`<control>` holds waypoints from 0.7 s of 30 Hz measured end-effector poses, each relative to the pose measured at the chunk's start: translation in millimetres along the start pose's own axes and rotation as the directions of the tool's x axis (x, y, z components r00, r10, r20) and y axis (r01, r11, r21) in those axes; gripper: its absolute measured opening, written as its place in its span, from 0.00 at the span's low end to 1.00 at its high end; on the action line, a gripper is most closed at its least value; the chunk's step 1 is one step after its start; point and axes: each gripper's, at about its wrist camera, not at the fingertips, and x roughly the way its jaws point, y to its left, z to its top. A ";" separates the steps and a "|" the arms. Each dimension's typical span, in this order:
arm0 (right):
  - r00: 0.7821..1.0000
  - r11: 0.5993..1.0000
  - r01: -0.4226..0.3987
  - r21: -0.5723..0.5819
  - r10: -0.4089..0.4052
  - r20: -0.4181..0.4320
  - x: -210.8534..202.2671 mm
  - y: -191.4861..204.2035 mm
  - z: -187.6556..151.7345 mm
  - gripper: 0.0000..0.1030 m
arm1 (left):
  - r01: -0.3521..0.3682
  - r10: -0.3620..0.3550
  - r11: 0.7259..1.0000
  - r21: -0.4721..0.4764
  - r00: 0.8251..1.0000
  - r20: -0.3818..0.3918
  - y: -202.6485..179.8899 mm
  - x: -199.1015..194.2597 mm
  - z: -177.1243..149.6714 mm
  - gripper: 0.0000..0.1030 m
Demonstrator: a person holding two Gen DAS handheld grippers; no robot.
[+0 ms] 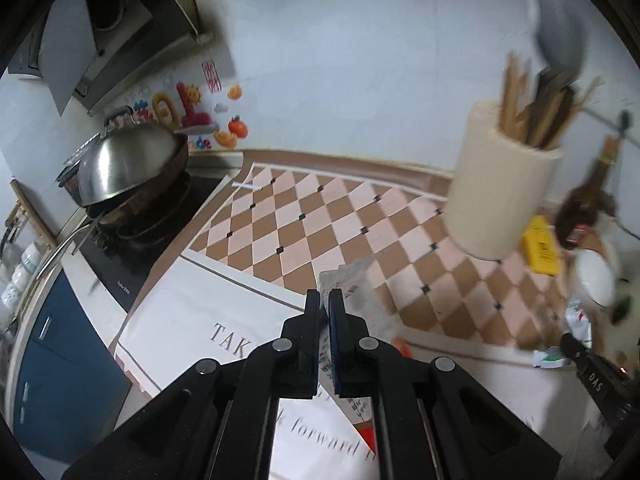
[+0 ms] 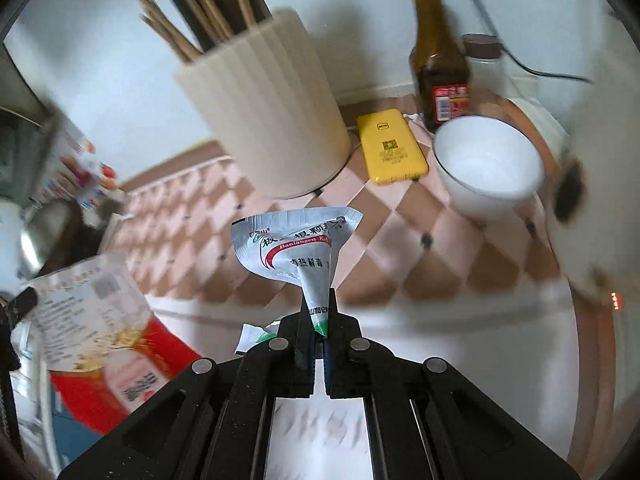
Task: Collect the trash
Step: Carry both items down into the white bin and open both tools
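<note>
My left gripper [image 1: 325,294] is shut on a large red-and-white food wrapper [image 1: 352,280], held above the counter mat; the same wrapper shows at the lower left of the right wrist view [image 2: 96,320]. My right gripper [image 2: 321,300] is shut on a small silver medicine sachet [image 2: 292,246] with a red and green print, held up above the mat. In the left wrist view that sachet [image 1: 578,320] and the right gripper's black body show at the right edge. A small white-and-green torn scrap [image 1: 550,359] lies on the mat; it also shows in the right wrist view [image 2: 252,334].
A cream utensil holder [image 2: 264,108] with chopsticks stands on the checkered mat [image 1: 320,216]. Beside it are a yellow phone [image 2: 390,146], a brown sauce bottle [image 2: 438,76] and a white bowl [image 2: 486,164]. A lidded wok [image 1: 128,168] sits on the stove at left.
</note>
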 end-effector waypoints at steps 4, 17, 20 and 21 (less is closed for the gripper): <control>1.000 1.000 -0.014 0.014 0.013 0.013 -57.9 24.0 -59.6 0.02 | 0.091 -0.092 0.996 0.023 0.995 0.040 33.7 -48.6 -21.7 0.01; 0.997 0.993 0.051 0.108 -0.044 -0.059 -160.0 57.8 -304.2 0.02 | 0.268 -0.262 0.954 0.136 0.963 -0.061 122.8 -135.8 -143.2 0.01; 0.990 0.990 0.083 0.113 -0.069 -0.123 -152.4 48.6 -343.7 0.02 | 0.269 -0.252 0.951 0.151 0.960 -0.125 121.6 -124.1 -179.4 0.01; 0.987 0.989 0.095 0.115 -0.078 -0.144 -145.6 43.5 -353.5 0.02 | 0.269 -0.248 0.951 0.151 0.957 -0.148 119.8 -118.6 -190.1 0.01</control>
